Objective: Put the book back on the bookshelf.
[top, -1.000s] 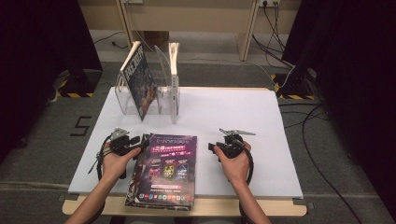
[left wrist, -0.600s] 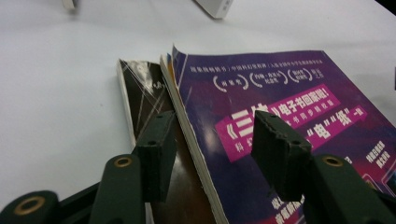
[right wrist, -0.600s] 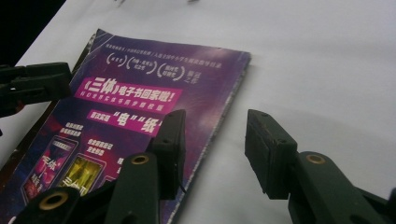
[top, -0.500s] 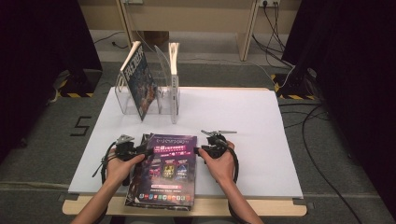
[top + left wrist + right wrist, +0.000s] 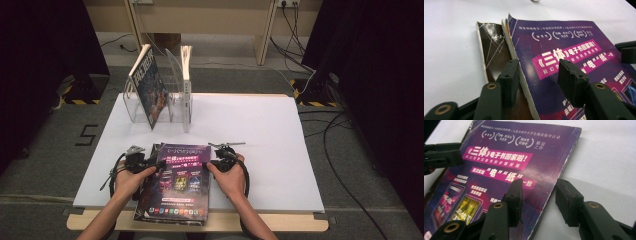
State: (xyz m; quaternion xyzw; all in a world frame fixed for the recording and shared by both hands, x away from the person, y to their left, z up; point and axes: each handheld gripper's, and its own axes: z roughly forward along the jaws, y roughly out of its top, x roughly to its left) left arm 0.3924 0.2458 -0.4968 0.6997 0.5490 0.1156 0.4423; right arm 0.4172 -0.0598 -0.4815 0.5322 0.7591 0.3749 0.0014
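A purple-covered book [image 5: 182, 180] lies flat near the table's front edge, on top of a dark brown book [image 5: 149, 189]. My left gripper [image 5: 154, 167] is at the purple book's left edge, and my right gripper [image 5: 213, 165] is at its right edge. In the left gripper view, the open left gripper [image 5: 540, 77] straddles the left edge of the purple book [image 5: 574, 50], with the dark book [image 5: 494, 50] just beside it. In the right gripper view, the open right gripper [image 5: 541, 195] straddles the right edge of the purple book [image 5: 506, 162]. Neither gripper clamps anything.
A clear acrylic rack [image 5: 135, 107] stands at the table's back left. It holds a leaning book [image 5: 150, 90] and an upright book [image 5: 186, 85]. The white tabletop [image 5: 260, 130] stretches to the right. Cables lie on the floor beyond the table.
Both grippers moved inward from the sides until their jaws reached the purple book's left and right edges. The books have not moved.
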